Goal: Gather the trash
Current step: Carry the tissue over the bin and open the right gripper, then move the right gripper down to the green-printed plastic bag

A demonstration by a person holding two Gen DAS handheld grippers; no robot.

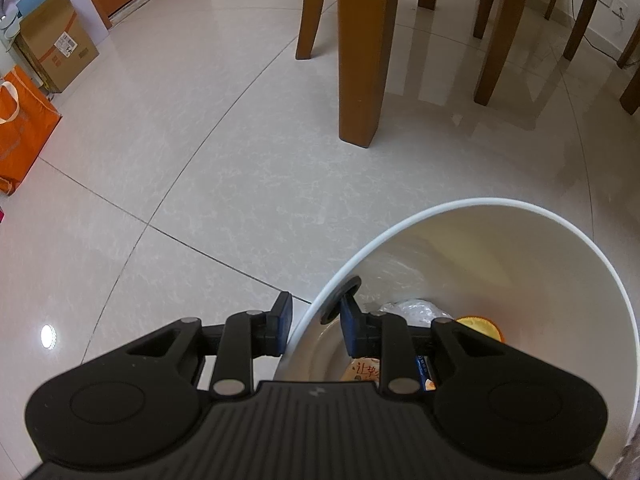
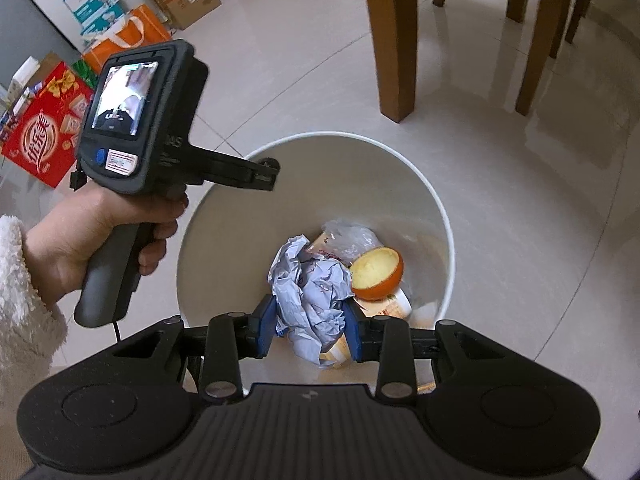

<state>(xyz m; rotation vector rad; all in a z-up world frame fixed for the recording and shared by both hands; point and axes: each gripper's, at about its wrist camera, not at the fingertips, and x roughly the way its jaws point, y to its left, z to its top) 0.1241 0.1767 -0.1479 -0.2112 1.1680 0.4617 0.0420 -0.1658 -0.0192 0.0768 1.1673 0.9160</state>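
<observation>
Crumpled paper (image 2: pixel 310 292) sits low centre of the frame, clamped between the right gripper's (image 2: pixel 311 330) 2 fingers above the white bin (image 2: pixel 440 216) — the left gripper (image 1: pixel 316 322) straddles the bin's rim, jaws apart.

The right tool (image 2: pixel 311 326) and crumpled paper (image 2: pixel 310 292) hide a printed cup (image 2: pixel 394 307), perhaps a noodle cup.
</observation>
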